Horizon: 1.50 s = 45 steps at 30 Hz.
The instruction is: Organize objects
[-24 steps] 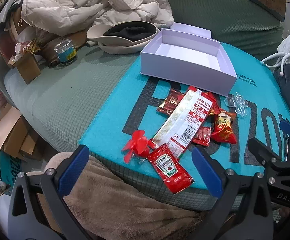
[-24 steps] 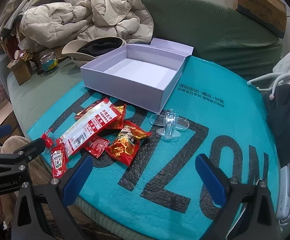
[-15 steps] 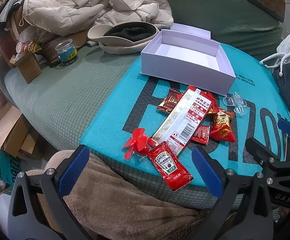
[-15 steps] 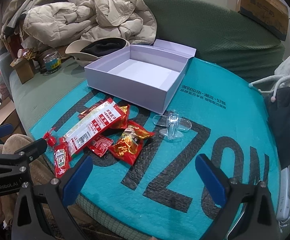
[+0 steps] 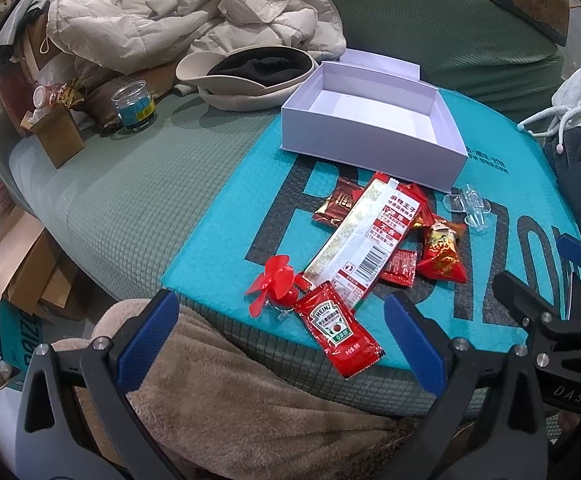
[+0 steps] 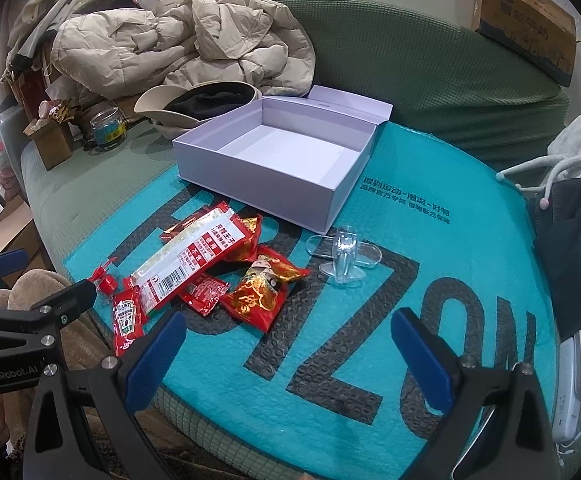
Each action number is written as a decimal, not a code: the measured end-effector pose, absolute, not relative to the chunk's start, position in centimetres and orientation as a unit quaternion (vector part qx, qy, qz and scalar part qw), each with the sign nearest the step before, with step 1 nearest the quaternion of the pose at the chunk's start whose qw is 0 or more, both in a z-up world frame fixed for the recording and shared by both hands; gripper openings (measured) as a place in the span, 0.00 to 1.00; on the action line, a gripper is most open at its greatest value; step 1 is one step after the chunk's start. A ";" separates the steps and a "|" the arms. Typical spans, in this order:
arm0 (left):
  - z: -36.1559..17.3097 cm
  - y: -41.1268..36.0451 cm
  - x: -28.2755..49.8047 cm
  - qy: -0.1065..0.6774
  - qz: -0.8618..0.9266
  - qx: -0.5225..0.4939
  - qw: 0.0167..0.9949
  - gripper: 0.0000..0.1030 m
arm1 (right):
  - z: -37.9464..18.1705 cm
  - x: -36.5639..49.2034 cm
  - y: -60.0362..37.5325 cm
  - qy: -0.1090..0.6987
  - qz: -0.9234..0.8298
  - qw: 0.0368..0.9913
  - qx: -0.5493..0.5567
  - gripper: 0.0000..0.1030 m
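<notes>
Both grippers you hold stand spread wide with nothing between the blue pads: the left gripper (image 5: pixel 280 332) hangs over the near edge of the sofa, above a brown fleece blanket (image 5: pixel 230 400), and the right gripper (image 6: pixel 286 354) hangs over the near part of the teal mailer bag (image 6: pixel 430 220).

Largest first. You face a green sofa (image 5: pixel 122 200) with a beige puffer jacket (image 5: pixel 194 12) heaped at far left and a beige hat (image 5: pixel 250 76) just in front of it. The teal mailer bag lies flat on the seat and carries all the task items. At its far edge sits the open white box (image 6: pixel 286 196), upright, its inside bare, its lid flap folded back behind it.

Near the box, toward you, lies the packet pile. A long red-and-white snack packet (image 5: pixel 366 240) lies diagonally on top, overlapping a dark brown sachet (image 5: pixel 336 204) at its far left and a small red sachet (image 5: pixel 400 268) at its near right. A red-and-gold snack pouch (image 6: pixel 262 288) touches the pile on the right. The Heinz ketchup sachet (image 5: pixel 336 328) is nearest you, at the mailer's near edge, its top corner tucked under the long packet. Just left of it sits a small red fan (image 5: pixel 272 288).

A clear plastic clip (image 6: pixel 344 254) rests right of the pile, apart from it, just in front of the box's near corner.
</notes>
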<state>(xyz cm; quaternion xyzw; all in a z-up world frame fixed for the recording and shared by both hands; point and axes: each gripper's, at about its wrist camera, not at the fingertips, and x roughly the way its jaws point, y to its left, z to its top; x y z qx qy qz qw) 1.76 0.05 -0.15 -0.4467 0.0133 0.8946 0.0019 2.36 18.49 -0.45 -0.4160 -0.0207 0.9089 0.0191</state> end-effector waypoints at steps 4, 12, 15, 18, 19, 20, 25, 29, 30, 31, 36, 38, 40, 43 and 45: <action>-0.2 -0.2 1.8 0.010 0.894 -0.448 0.000 1.00 | -0.4 2.2 18.5 -0.021 0.907 0.022 -0.419 1.00; -0.3 -0.7 1.8 0.003 0.893 -0.450 -0.001 1.00 | -0.6 2.2 18.2 -0.025 0.907 0.023 -0.420 1.00; -0.4 -0.8 1.8 0.003 0.892 -0.451 0.001 1.00 | -0.6 2.3 18.2 -0.025 0.907 0.023 -0.420 1.00; -0.5 -0.8 1.8 0.004 0.891 -0.454 0.003 1.00 | -0.6 2.3 18.2 -0.025 0.907 0.025 -0.420 1.00; -0.5 -0.8 1.8 0.004 0.891 -0.454 0.002 1.00 | -0.6 2.3 18.2 -0.025 0.906 0.025 -0.421 1.00; -0.5 -0.9 1.8 0.003 0.891 -0.454 0.002 1.00 | -0.6 2.4 18.2 -0.025 0.907 0.026 -0.421 1.00; -0.5 -1.0 1.8 0.001 0.891 -0.453 0.003 1.00 | -0.5 2.5 18.0 -0.027 0.907 0.028 -0.420 1.00; -0.4 -1.0 1.9 0.002 0.892 -0.453 0.001 1.00 | -0.5 2.5 18.0 -0.027 0.906 0.029 -0.422 1.00; -0.4 -1.0 1.9 0.002 0.892 -0.453 0.000 1.00 | -0.5 2.5 18.0 -0.027 0.906 0.028 -0.422 1.00; -0.4 -1.0 1.9 0.002 0.892 -0.453 0.000 1.00 | -0.6 2.6 18.0 -0.027 0.906 0.028 -0.422 1.00; -0.4 -1.0 2.0 0.002 0.892 -0.453 0.000 1.00 | -0.6 2.7 18.0 -0.026 0.906 0.026 -0.422 1.00; -0.4 -1.0 2.0 0.002 0.892 -0.453 0.000 1.00 | -0.6 2.7 18.0 -0.026 0.905 0.027 -0.423 1.00; -0.4 -1.0 2.0 0.002 0.891 -0.453 0.000 1.00 | -0.6 2.7 18.0 -0.026 0.905 0.026 -0.424 1.00; -0.4 -1.0 2.0 0.001 0.890 -0.455 0.000 1.00 | -0.6 2.8 18.0 -0.027 0.906 0.023 -0.423 1.00; -0.4 -1.1 2.0 0.000 0.890 -0.456 -0.001 1.00 | -0.6 2.8 18.0 -0.027 0.906 0.022 -0.422 1.00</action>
